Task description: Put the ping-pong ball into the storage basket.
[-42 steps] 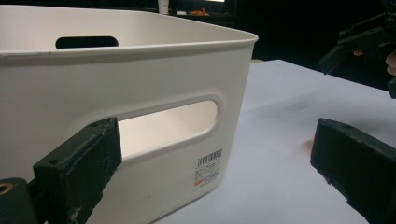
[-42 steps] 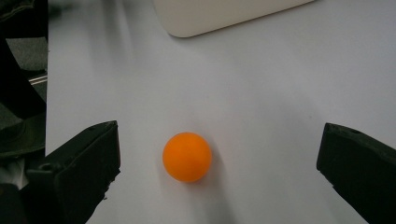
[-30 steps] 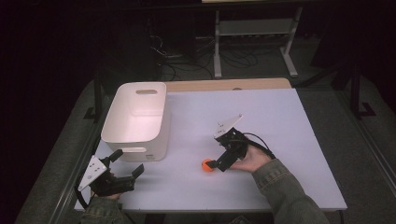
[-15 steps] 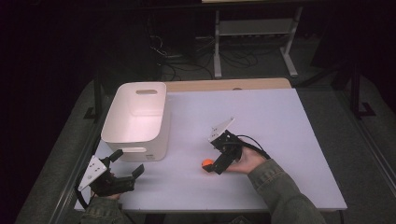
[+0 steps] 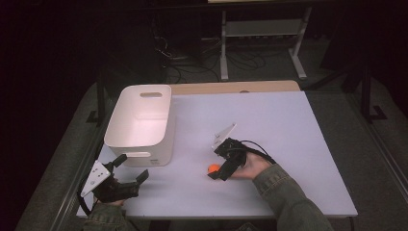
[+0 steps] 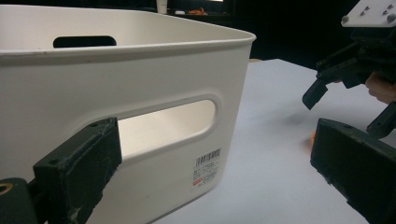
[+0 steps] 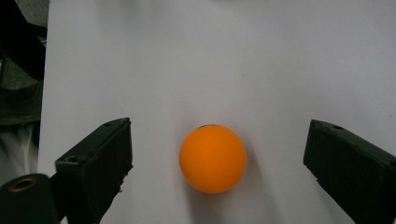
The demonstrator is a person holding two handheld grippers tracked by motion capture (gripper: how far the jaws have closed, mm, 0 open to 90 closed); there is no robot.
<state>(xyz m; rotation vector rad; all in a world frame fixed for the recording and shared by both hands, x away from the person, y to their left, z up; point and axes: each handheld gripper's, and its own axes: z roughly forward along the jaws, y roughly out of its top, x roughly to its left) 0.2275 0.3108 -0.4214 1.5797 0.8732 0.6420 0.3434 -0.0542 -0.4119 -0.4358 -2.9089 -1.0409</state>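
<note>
A small orange ball (image 5: 212, 168) lies on the white table (image 5: 288, 125), right of a white plastic bin (image 5: 144, 122). My right gripper (image 5: 216, 164) is lowered over the ball, jaws open on either side of it and not touching. In the right gripper view the ball (image 7: 213, 157) rests between the wide-apart jaws of the gripper (image 7: 219, 131). My left gripper (image 5: 132, 167) is open near the table's front left corner, just in front of the bin. In the left gripper view the open gripper (image 6: 215, 140) faces the bin's handle wall (image 6: 116, 84), with the right gripper (image 6: 345, 70) beyond.
The bin looks empty, with handle slots in its near and far walls. A wooden board (image 5: 235, 87) runs along the table's far edge. A metal stand (image 5: 260, 38) and cables lie on the dark floor behind.
My right gripper has shifted slightly left and lower, so its jaws now straddle the orange ball. The ball and the left gripper have stayed in place.
</note>
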